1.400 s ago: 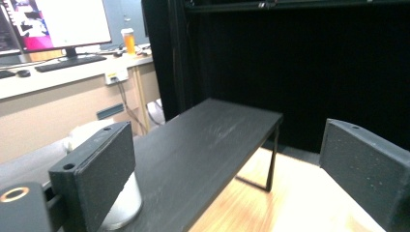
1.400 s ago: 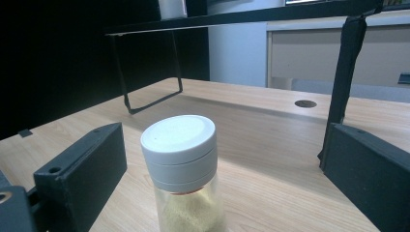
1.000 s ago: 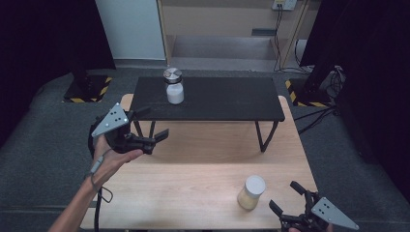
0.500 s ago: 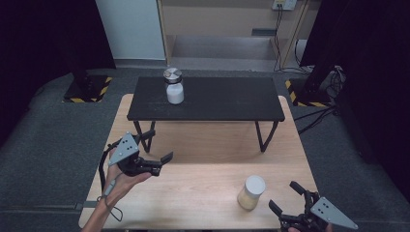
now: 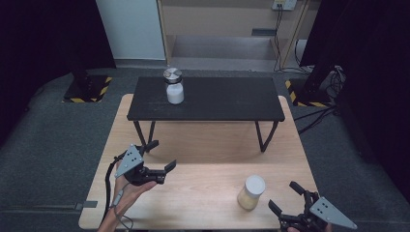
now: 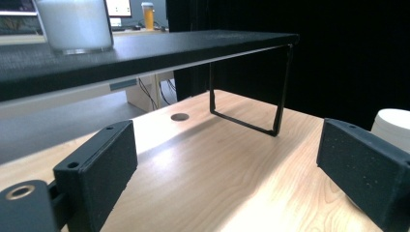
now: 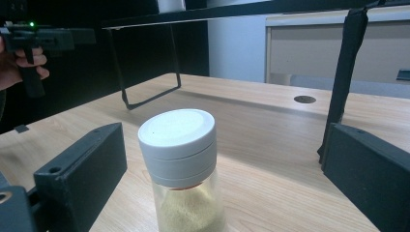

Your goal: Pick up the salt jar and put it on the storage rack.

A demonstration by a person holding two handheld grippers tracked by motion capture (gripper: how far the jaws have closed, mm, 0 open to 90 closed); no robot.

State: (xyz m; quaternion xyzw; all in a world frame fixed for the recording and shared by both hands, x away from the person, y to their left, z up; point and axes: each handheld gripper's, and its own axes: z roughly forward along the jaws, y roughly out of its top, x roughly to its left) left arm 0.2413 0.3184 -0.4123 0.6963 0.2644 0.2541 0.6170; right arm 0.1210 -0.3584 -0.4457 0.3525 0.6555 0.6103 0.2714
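Note:
A jar with a white lid (image 5: 251,192) and yellowish powder stands on the wooden table (image 5: 203,193), near its front right. My right gripper (image 5: 284,195) is open just right of it. In the right gripper view the jar (image 7: 176,159) stands a little ahead of the spread jaws, untouched. My left gripper (image 5: 161,154) is open and empty over the table's front left, held in a hand. Its own view looks under the black shelf (image 6: 145,46), with the jar's white lid (image 6: 394,128) at the right edge. A second jar (image 5: 173,86) with a metal lid and white contents stands on the shelf.
The black shelf (image 5: 217,99) stands on thin metal legs (image 5: 261,137) across the back half of the wooden table. A round cable hole (image 7: 304,99) sits in the tabletop. Grey floor surrounds the table, and a light cabinet (image 5: 217,29) stands behind it.
My left gripper has come down and to the right, from the table's left edge to low over its front left. The right gripper and both jars have stayed put.

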